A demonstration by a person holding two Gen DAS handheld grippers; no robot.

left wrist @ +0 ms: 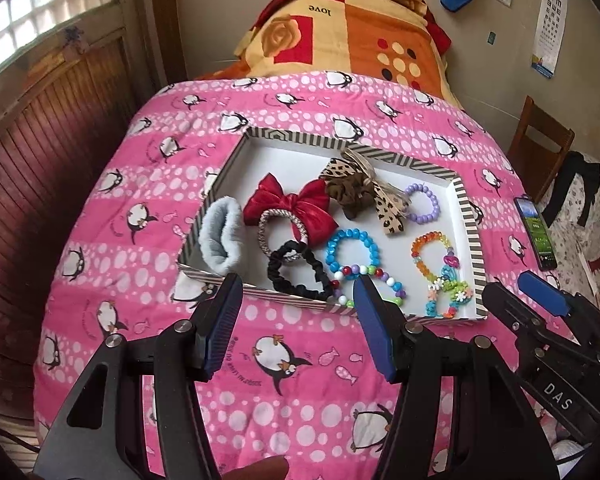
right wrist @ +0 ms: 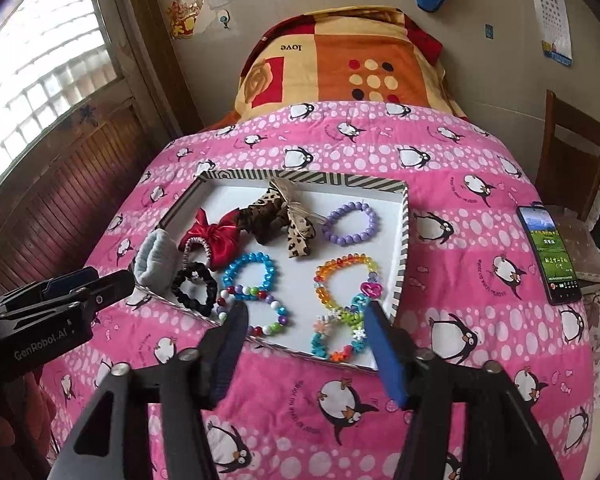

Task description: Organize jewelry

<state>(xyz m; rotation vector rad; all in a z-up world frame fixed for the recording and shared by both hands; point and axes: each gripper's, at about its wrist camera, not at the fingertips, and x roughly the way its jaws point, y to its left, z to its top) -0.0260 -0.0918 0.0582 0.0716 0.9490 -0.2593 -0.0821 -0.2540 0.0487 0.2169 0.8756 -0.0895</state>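
1. Your left gripper [left wrist: 298,290] hangs above the pink penguin-print quilt [left wrist: 140,184] with its jaws wide and nothing between them.
2. Your right gripper [right wrist: 306,318] is likewise spread, holding nothing.
3. The shallow white tray with a striped rim [right wrist: 403,240] lies on the quilt just ahead.
4. Inside it lie the red satin bow [left wrist: 290,204], blue bead bracelet [left wrist: 350,254] and black scrunchie [right wrist: 194,288].
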